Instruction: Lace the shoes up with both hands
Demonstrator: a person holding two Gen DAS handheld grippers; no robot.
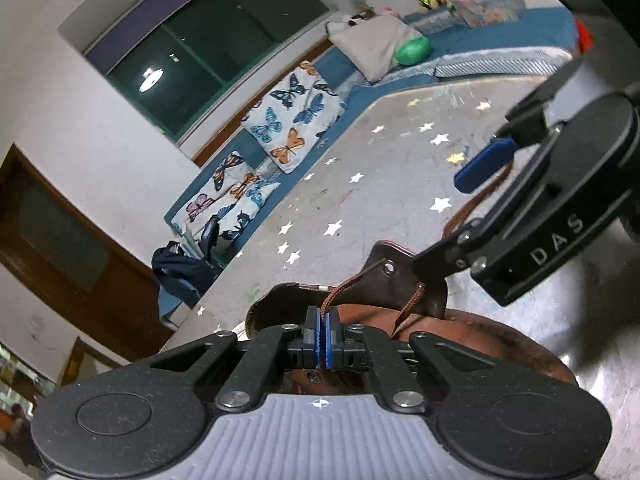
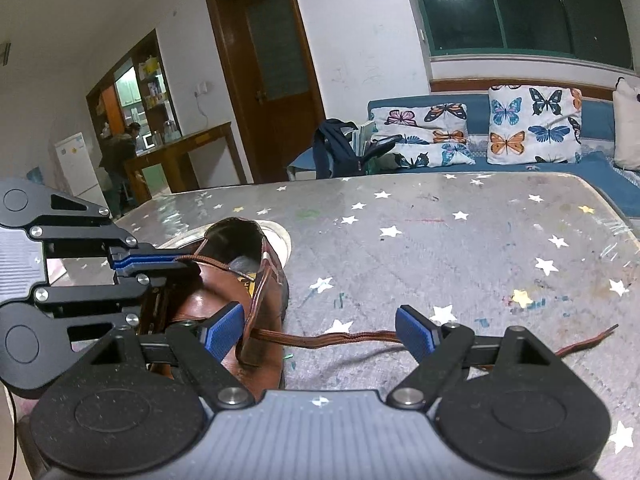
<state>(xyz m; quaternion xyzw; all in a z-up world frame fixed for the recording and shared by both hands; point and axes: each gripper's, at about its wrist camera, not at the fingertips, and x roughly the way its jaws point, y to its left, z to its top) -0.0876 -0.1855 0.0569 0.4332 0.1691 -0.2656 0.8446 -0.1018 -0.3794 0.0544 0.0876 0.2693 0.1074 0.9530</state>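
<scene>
Left gripper (image 1: 321,326) is pinched tight on a brown lace (image 1: 335,293), blue pads together with the cord running up from between them to an eyelet in the shoe's flap. In the right wrist view the same gripper (image 2: 176,262) comes in from the left, clamped on the lace at the shoe's opening.

Right gripper (image 2: 320,332) stands wide, nothing pressed between its pads. The loose lace end (image 2: 352,338) lies across the gap between the fingers and trails off right over the counter; whether the left pad touches the shoe cannot be told.

Brown leather shoe (image 2: 240,280) sits on the near left part of the counter (image 2: 460,240), opening facing far. Counter top is grey, scattered with star shapes.

Beyond the far edge: blue sofa (image 2: 560,168) with butterfly cushions (image 2: 534,124), wooden door (image 2: 272,76) far left.
</scene>
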